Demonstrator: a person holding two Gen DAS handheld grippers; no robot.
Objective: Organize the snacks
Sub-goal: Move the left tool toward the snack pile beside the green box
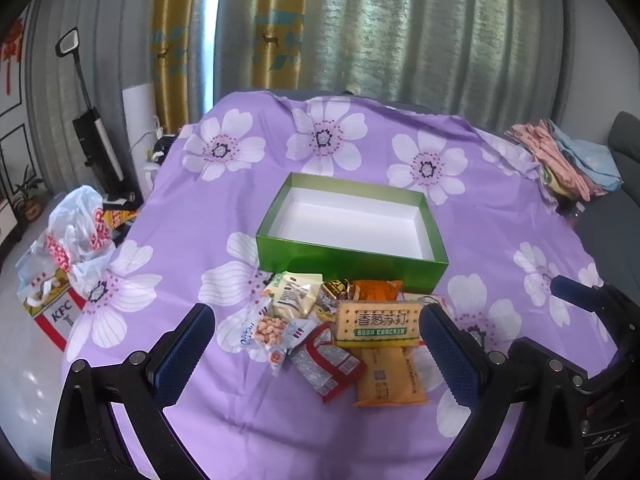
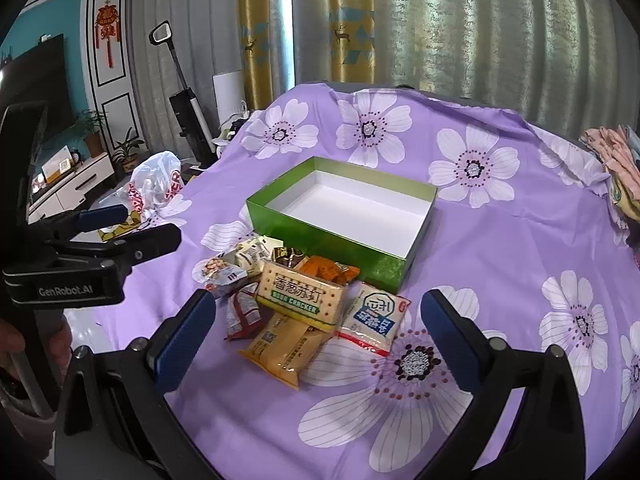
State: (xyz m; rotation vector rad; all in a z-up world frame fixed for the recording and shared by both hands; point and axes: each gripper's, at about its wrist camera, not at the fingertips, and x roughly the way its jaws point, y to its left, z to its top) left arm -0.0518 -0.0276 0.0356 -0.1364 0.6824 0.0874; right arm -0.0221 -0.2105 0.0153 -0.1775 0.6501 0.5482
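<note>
On floral cloth point(image 1: 360, 140), crinkly packets point(image 1: 340, 332) front a rectangular glossy box point(image 1: 344, 258).

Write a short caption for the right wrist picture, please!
Open right gripper hovers over a pile of snack packets beside an empty green box on a purple flowered cloth.

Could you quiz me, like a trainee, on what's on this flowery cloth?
1. True or false: the green box already holds snacks.
2. Which packet lies on top of the pile: A) soda cracker packet, B) orange packet, C) peanut packet?
3. The left gripper and right gripper are both ____.

Key: 1 false, it is empty; 2 A; 3 open.
</note>
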